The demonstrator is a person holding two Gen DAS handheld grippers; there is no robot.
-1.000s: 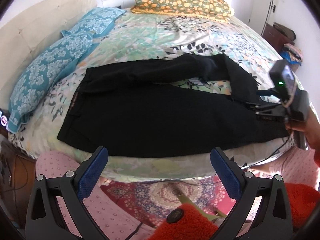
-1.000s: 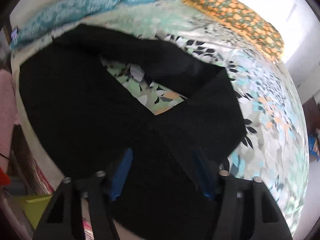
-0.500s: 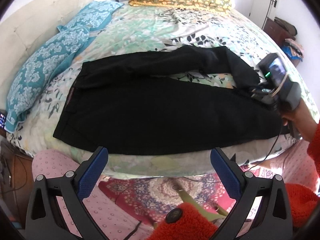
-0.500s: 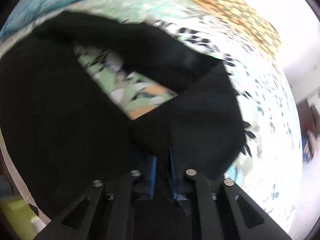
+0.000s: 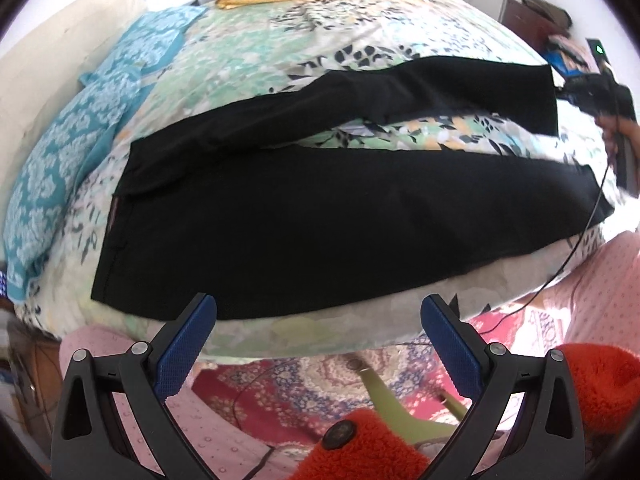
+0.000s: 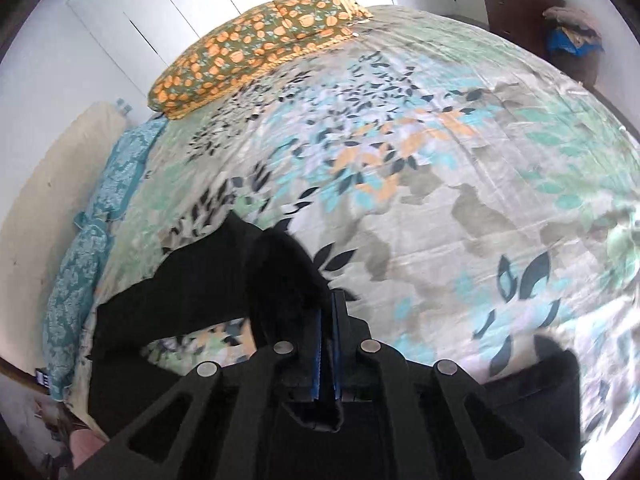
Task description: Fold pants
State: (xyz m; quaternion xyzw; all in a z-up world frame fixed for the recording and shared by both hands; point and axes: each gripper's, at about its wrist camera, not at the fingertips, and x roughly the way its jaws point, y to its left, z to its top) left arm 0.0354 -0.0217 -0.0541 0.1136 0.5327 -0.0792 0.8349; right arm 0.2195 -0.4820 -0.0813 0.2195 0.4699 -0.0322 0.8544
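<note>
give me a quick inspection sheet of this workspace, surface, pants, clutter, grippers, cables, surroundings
Surface: bed with a leaf-print sheet, rumpled in places.
Job's things: black pants lie spread across the bed, waist to the left; the far leg's hem is lifted off the sheet, the near leg lies flat.
Clutter: teal patterned pillows along the left edge, an orange-flowered pillow at the far edge.
Grippers: left gripper open, in front of the bed edge, holding nothing; right gripper shut on the far leg's hem.
Cables: a thin black cable hangs from the right gripper over the bed's corner.
Surroundings: patterned rug on the floor, white wall, a dark dresser with piled clothes.
</note>
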